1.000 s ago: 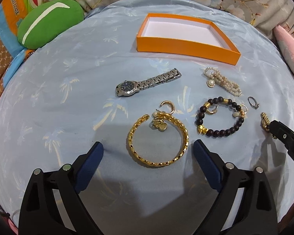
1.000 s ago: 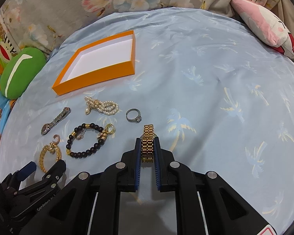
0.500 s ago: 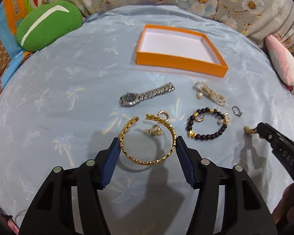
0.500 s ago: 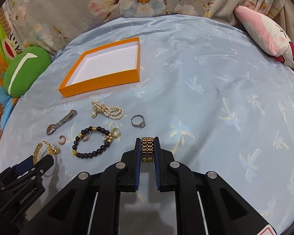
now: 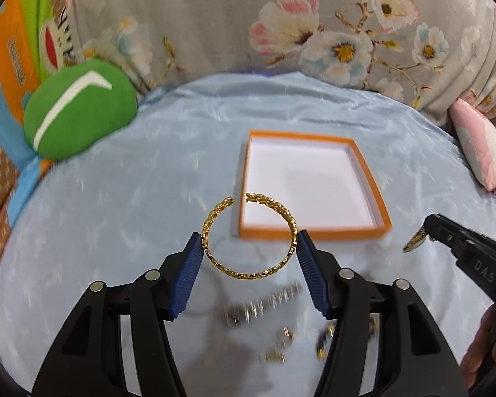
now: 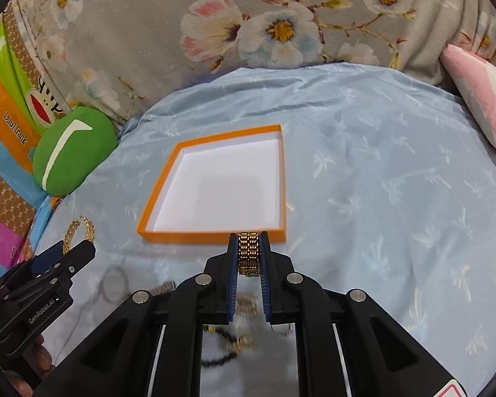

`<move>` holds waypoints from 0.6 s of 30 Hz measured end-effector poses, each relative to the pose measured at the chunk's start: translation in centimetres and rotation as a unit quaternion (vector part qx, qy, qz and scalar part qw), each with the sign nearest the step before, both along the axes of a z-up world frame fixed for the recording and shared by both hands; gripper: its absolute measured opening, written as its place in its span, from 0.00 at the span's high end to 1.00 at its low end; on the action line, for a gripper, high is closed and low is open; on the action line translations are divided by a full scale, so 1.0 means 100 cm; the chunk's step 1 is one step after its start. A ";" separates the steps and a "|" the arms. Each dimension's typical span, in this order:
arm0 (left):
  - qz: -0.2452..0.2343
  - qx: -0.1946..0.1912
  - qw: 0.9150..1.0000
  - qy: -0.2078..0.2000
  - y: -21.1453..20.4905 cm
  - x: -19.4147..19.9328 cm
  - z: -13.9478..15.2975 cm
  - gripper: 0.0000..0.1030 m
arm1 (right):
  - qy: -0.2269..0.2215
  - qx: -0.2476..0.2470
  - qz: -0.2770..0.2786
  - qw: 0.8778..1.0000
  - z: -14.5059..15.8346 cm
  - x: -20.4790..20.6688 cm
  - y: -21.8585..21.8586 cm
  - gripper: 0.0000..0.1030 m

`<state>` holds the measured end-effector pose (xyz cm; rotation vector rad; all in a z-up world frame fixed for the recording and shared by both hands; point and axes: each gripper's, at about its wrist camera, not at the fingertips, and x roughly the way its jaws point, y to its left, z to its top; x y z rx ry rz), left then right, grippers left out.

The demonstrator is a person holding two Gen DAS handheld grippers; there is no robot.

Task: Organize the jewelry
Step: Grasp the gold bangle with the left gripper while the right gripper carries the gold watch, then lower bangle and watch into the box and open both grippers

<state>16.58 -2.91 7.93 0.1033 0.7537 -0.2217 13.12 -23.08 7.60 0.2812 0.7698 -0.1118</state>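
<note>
"GenRobot.AI" on left gripper ("DAS" on right gripper).

the open bangle is glossy gold metal with a braided, faceted surface. the band is gold metal too, in rows of small shiny studs. ribbed blue pads, seemingly rubber, line the matt black plastic fingers. the orange box looks like matt card, with a smooth white inside. the bedspread is pale blue cloth with a faint satin sheen and woven palm shapes. near its far left corner a green cushion looks soft and matt.
</note>
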 end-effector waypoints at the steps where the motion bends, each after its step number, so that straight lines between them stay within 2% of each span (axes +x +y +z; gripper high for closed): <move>1: -0.003 0.003 1.000 -0.004 -0.006 0.015 0.002 0.46 | -0.002 -0.005 0.005 1.000 0.004 0.016 0.000 0.90; 8: -0.005 0.006 1.000 -0.005 -0.038 0.094 -0.005 0.46 | 0.004 -0.024 0.028 0.999 -0.005 0.098 -0.003 0.89; 13: 0.002 0.009 1.000 0.003 -0.053 0.130 -0.025 0.46 | 0.016 -0.013 0.030 0.999 -0.025 0.143 -0.015 0.90; 18: 0.005 0.011 1.000 0.018 -0.059 0.155 -0.044 0.46 | 0.033 -0.011 0.026 0.999 -0.043 0.170 -0.022 0.89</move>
